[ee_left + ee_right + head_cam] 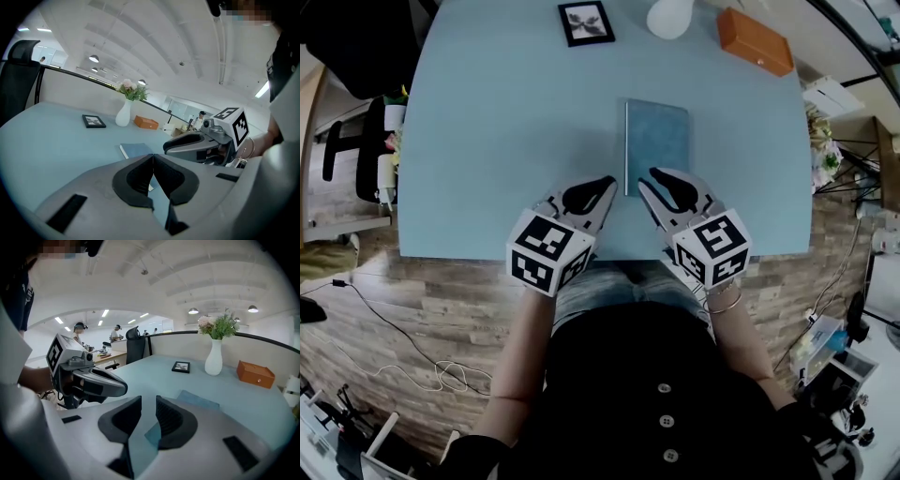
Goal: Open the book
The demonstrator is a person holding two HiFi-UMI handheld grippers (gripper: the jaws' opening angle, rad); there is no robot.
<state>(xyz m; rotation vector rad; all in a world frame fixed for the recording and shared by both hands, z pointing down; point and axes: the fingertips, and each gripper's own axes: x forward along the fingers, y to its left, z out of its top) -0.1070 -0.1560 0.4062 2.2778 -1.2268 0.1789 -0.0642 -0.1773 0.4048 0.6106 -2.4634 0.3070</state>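
Right gripper view alone shows the right gripper (148, 400) ajar.

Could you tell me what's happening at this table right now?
A person holds a gripper in each hand above a light-blue table, close to a blue book that lies closed and flat. The left gripper, jaws together and empty, is just left of the book's near corner. The right gripper, jaws slightly apart with nothing between them, is at the book's near edge. Neither grips the book, so it is not yet opened. A picture frame, white vase and orange box stand farther back.
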